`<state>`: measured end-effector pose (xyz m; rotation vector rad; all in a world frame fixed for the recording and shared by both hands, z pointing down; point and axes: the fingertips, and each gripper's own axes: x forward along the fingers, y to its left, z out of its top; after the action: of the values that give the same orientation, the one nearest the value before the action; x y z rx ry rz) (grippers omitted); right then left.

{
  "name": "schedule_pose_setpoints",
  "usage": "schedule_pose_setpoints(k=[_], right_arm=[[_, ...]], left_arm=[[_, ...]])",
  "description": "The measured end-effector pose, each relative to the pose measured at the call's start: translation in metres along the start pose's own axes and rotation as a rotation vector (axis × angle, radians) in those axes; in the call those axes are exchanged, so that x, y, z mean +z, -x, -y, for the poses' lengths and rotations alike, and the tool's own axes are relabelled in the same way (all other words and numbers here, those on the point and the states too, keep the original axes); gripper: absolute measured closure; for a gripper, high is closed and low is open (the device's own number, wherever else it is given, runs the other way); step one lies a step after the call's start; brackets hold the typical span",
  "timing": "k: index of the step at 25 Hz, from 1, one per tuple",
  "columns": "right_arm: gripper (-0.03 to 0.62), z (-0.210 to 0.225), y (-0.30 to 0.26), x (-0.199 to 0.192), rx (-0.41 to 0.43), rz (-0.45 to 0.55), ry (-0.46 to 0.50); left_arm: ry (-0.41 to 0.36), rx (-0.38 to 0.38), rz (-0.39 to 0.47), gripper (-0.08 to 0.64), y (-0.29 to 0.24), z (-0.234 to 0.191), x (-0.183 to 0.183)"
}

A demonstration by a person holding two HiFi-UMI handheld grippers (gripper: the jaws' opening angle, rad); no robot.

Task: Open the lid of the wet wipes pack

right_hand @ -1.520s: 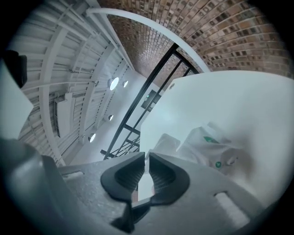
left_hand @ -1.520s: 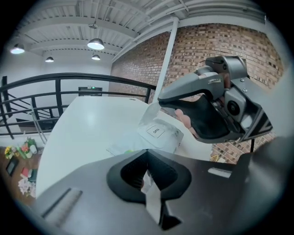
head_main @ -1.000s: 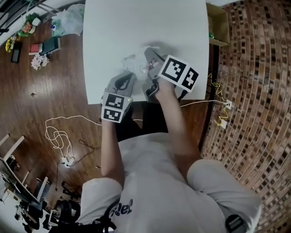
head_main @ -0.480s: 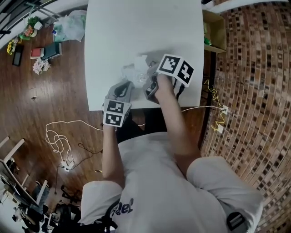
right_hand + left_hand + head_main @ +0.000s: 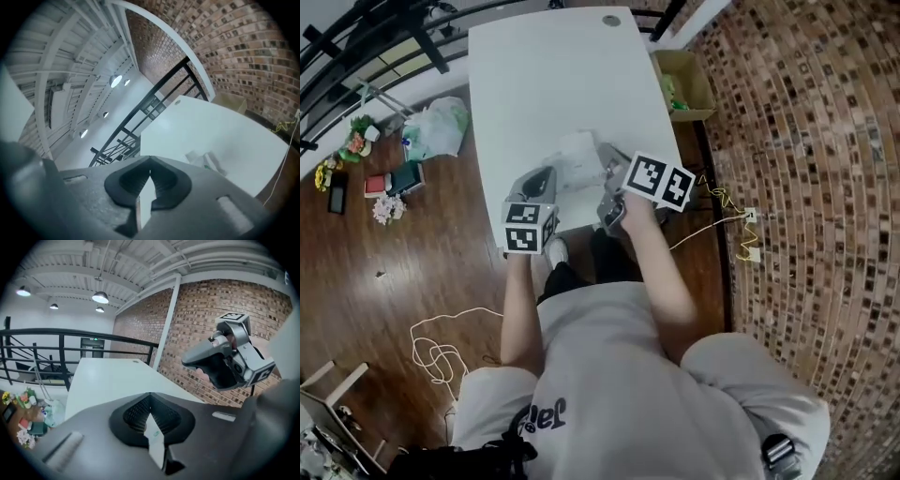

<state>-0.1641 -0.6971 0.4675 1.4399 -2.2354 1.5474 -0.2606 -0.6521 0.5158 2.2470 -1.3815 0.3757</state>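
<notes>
Wet wipes pack (image 5: 577,157), white with a touch of green, lies on the white surface (image 5: 553,75) near its front edge. It sits just ahead of both pairs of jaws, between them in the head view.

The left gripper (image 5: 548,176) is to the pack's left and the right gripper (image 5: 607,157) to its right, each held in one of the person's hands.

In the left gripper view the jaws are together, tips meeting. A thin white strip with a small green mark shows in the slit below the tips; whether it is pinched there cannot be told.

In the right gripper view the jaws are also together, with only a white sliver visible in the slit. The pack lies beyond and to the right of them on the surface.

A cardboard box (image 5: 686,80) stands beside the surface, well away from the jaws.
</notes>
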Motion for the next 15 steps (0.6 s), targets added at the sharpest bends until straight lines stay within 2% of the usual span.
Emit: schedule_pose_setpoints(k=[4,6,10,13,15], right_arm=[[0.603,-0.025,0.046,0.01,0.071,0.137,0.129],[0.603,-0.038,0.067,0.014,0.097,0.208,0.282],[0.602,-0.04,0.109,0.009,0.038,0.315,0.654],[0.603,-0.04,0.141,-0.003,0.061,0.388,0.751],[0.603,-0.038,0.168,-0.013,0.09,0.441,0.788]], left_arm=[[-0.01,0.057,0.158,0.543,0.033,0.013,0.036],[-0.011,0.073,0.222,0.543,0.046,0.025,0.048],[-0.073,0.112,0.309,0.545,0.065,0.055,0.061],[-0.113,0.141,0.329,0.545,0.085,0.082,0.061],[-0.123,0.198,0.39,0.545,0.104,0.097,0.062]])
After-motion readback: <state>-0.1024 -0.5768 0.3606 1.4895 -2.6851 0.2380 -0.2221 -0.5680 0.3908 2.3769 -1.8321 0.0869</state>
